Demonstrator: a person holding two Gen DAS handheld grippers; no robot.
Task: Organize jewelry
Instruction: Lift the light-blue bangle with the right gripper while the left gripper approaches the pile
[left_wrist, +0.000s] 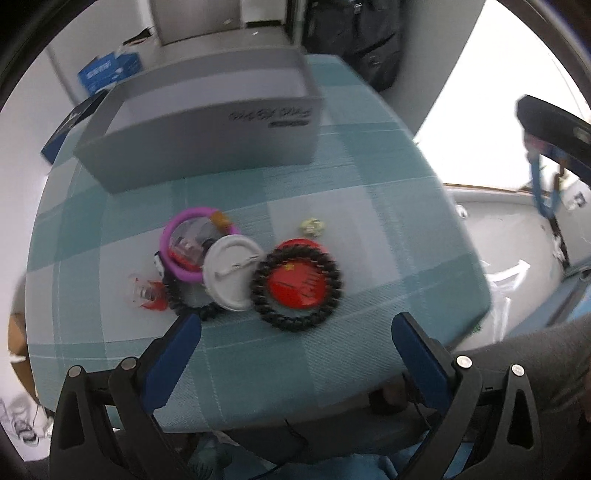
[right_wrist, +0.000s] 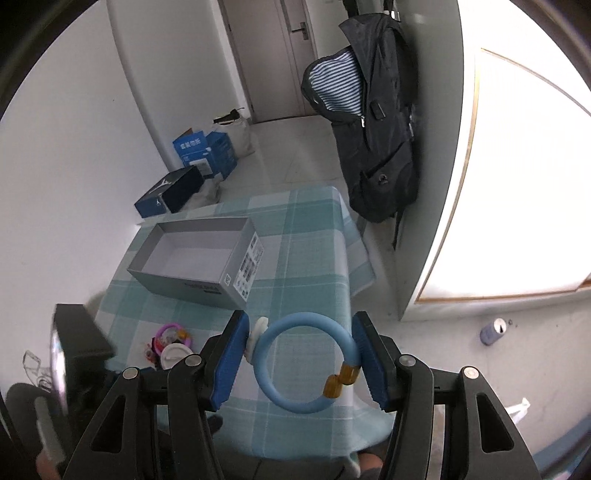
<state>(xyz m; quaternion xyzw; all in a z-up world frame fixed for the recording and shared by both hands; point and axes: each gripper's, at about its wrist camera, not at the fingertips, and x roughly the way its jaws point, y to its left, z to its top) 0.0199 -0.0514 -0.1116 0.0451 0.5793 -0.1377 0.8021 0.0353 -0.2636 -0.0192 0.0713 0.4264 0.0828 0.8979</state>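
Observation:
My right gripper is shut on a blue ring bracelet with amber beads, held above the table. A white piece sits at its left finger. My left gripper is open and empty, low over the near side of the jewelry pile. The pile holds a black bead bracelet around a red badge, a white round badge, a purple bracelet, a second black bead bracelet and a small pale charm. An open grey box stands behind the pile; it also shows in the right wrist view.
The table has a teal checked cloth. Blue cartons and a dark shoebox lie on the floor beyond it. A dark backpack hangs at the right wall. The right gripper with the blue bracelet shows at the left wrist view's right edge.

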